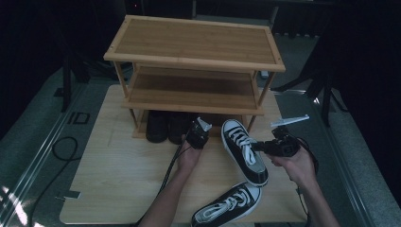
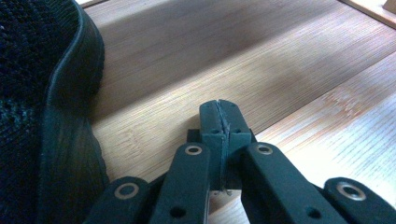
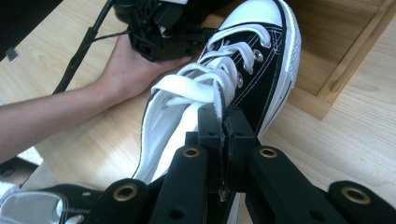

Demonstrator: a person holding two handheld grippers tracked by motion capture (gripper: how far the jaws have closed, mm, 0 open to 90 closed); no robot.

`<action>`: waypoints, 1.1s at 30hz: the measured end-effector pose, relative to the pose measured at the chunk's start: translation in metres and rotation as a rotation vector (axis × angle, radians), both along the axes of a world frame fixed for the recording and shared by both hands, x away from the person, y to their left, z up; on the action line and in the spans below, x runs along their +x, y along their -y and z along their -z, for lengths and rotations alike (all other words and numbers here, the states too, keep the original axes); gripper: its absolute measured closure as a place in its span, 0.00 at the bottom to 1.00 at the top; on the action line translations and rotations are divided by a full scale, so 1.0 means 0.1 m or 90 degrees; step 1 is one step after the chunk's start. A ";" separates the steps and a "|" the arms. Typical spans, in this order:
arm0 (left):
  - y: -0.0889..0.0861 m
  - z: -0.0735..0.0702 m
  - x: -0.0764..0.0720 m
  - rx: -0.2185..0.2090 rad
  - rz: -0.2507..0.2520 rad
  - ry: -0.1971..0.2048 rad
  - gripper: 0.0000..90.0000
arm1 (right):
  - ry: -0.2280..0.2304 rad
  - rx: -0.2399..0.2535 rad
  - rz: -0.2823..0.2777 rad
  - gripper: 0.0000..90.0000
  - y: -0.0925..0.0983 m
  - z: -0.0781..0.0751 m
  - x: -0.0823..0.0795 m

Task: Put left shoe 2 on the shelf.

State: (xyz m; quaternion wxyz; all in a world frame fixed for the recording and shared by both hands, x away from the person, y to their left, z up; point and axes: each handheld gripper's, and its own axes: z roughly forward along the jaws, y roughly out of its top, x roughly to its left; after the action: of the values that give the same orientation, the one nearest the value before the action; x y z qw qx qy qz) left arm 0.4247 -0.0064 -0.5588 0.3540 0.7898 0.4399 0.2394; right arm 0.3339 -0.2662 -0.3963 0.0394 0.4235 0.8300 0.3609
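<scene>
Midway through shelving, by the look of it: pair of dark shoes already tucked under the rack on its lowest level, middle and top shelves bare, two sneakers not yet stowed.

Held sneaker: black canvas, white toe cap, white sole band, white laces loosely threaded, white lining. Pinched at the laced edge of the opening by the right gripper, jaws closed tight on the fabric. Toe toward the rack's lower right post, heel toward the table's front edge, right of centre. Cannot tell whether fully clear of the wood.

Left to do, as judged: carrying this one to a shelf, then fetching its mate, lying on its side at the front edge of the table, toe toward the right corner.

Left gripper empty, jaws pressed together, low over the wood just in front of the rack, close beside the dark shoes.
</scene>
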 end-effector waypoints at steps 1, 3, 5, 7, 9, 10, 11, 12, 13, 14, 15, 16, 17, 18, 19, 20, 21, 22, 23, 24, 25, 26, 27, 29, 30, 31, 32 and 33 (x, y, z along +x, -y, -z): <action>0.00 0.00 0.00 0.000 0.000 0.000 1.00 | 0.005 -0.006 -0.009 0.98 0.00 -0.01 -0.01; 0.00 0.00 0.00 0.000 0.000 0.000 1.00 | 0.011 -0.015 -0.016 0.98 -0.01 -0.01 -0.02; 0.00 0.00 0.00 0.000 0.000 0.000 1.00 | 0.014 -0.018 -0.023 0.98 -0.01 -0.03 -0.03; 0.00 0.00 0.00 0.000 0.000 0.000 1.00 | 0.015 -0.019 -0.030 0.98 0.00 -0.04 -0.03; 0.00 0.00 0.00 0.000 0.000 0.000 1.00 | 0.011 -0.014 -0.035 0.98 0.01 -0.06 -0.03; 0.00 0.00 0.00 0.000 0.000 0.000 1.00 | 0.012 -0.014 -0.038 0.98 0.02 -0.07 -0.03; 0.00 0.00 0.00 0.000 0.000 0.000 1.00 | 0.012 -0.012 -0.041 0.98 0.03 -0.08 -0.03; 0.00 0.00 0.00 0.000 0.000 0.000 1.00 | 0.011 -0.010 -0.045 0.98 0.03 -0.09 -0.03; 0.00 0.00 0.00 0.000 0.000 0.001 1.00 | 0.012 -0.009 -0.046 0.98 0.04 -0.11 -0.02; 0.00 0.00 0.00 0.000 0.000 0.000 1.00 | 0.012 -0.008 -0.050 0.98 0.05 -0.12 -0.02; 0.00 0.00 0.00 0.000 0.000 0.000 1.00 | 0.013 -0.007 -0.057 0.98 0.06 -0.13 -0.02; 0.00 0.00 0.00 0.000 0.000 0.000 1.00 | 0.013 -0.006 -0.060 0.98 0.07 -0.14 -0.02; 0.00 0.00 0.00 0.000 0.000 0.000 1.00 | 0.016 -0.007 -0.064 0.98 0.07 -0.15 -0.01; 0.00 0.00 0.00 0.000 0.000 0.001 1.00 | 0.018 -0.008 -0.070 0.98 0.08 -0.17 -0.01; 0.00 0.00 0.00 0.000 0.000 0.001 1.00 | 0.019 -0.007 -0.074 0.98 0.08 -0.18 0.00; 0.00 0.00 0.00 -0.002 -0.001 0.001 1.00 | 0.020 -0.007 -0.080 0.98 0.09 -0.19 0.00; 0.01 0.00 0.00 -0.005 -0.003 0.002 1.00 | 0.021 -0.007 -0.086 0.98 0.10 -0.20 0.01; 0.01 0.00 0.00 -0.007 -0.004 0.003 1.00 | 0.023 -0.006 -0.092 0.98 0.10 -0.21 0.01; 0.00 0.00 0.00 -0.003 -0.002 0.001 1.00 | 0.028 -0.006 -0.099 0.98 0.11 -0.22 0.01; 0.00 0.00 0.00 -0.003 -0.002 0.001 1.00 | 0.030 -0.005 -0.107 0.98 0.11 -0.24 0.01; 0.00 0.00 0.00 -0.003 -0.002 0.001 1.00 | 0.034 -0.006 -0.111 0.98 0.12 -0.25 0.02; 0.00 0.00 0.00 -0.003 -0.002 0.001 1.00 | 0.037 -0.002 -0.120 0.98 0.13 -0.28 0.02; 0.00 0.00 0.00 -0.003 -0.002 0.001 1.00 | 0.037 -0.002 -0.120 0.98 0.13 -0.28 0.02; 0.00 0.00 0.00 -0.004 -0.002 0.001 1.00 | 0.040 0.003 -0.129 0.98 0.15 -0.31 0.02; 0.00 0.00 0.00 -0.004 -0.002 0.000 1.00 | 0.041 0.006 -0.132 0.98 0.16 -0.33 0.03; 0.00 0.00 0.00 -0.004 -0.001 0.000 1.00 | 0.042 0.008 -0.137 0.98 0.17 -0.34 0.03; 0.00 0.00 0.00 -0.005 -0.001 -0.001 1.00 | 0.043 0.012 -0.141 0.98 0.18 -0.35 0.03; 0.00 0.00 0.00 -0.005 -0.001 -0.001 1.00 | 0.042 0.016 -0.146 0.98 0.19 -0.36 0.03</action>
State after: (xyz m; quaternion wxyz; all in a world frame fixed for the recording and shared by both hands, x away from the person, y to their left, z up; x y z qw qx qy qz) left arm 0.4249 -0.0063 -0.5589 0.3567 0.7881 0.4419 0.2374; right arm 0.3374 -0.2854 -0.3601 0.0198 0.3141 0.8666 0.3871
